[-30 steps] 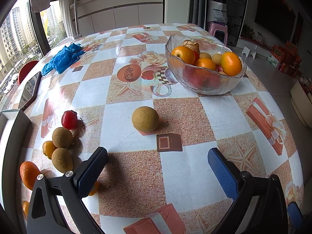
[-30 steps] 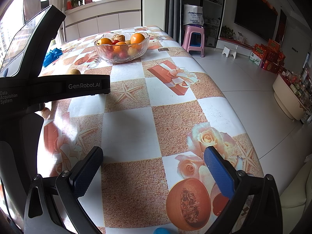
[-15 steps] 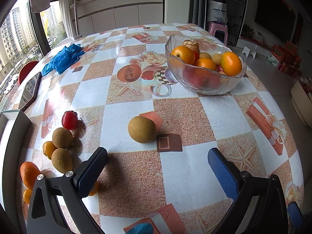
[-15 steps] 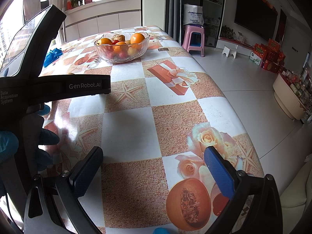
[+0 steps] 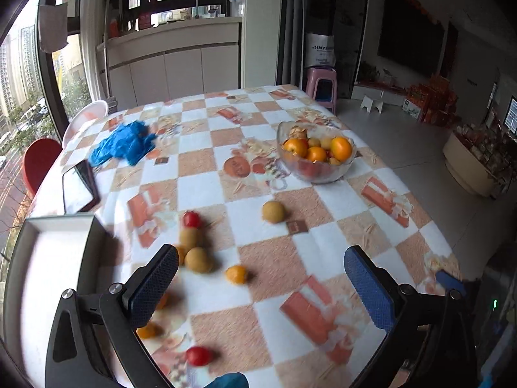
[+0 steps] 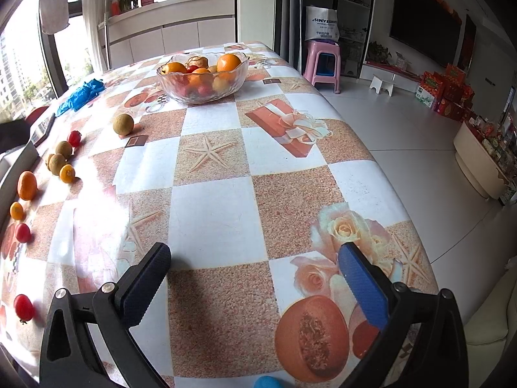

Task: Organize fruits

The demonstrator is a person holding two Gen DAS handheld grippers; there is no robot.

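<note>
1. We see our left gripper (image 5: 260, 283) held above the table, jaws wide apart with nothing between them; the view is smeared with motion blur.
2. Our right gripper (image 6: 255, 283) also stands spread wide and empty over the checked tablecloth (image 6: 213, 223).
3. The glass bowl (image 6: 203, 89) sits toward the far end of the table, piled with oranges, a few small red fruits and a papery brown husk.
4. A round tan-green fruit (image 6: 123, 124) lies alone between the bowl and the loose cluster.
5. Along the left edge we spot the scattered fruit: an orange (image 6: 26, 185), cherry tomatoes (image 6: 23, 307), small brown fruits (image 6: 63, 149) and little yellow-orange ones.
6. Blue gloves (image 6: 80, 93) lie crumpled at the far left.
7. A white bag (image 6: 322, 23) behind the pink stool (image 6: 323, 63) carries lettering beginning "SINYE"; the rest is too small to read.
</note>
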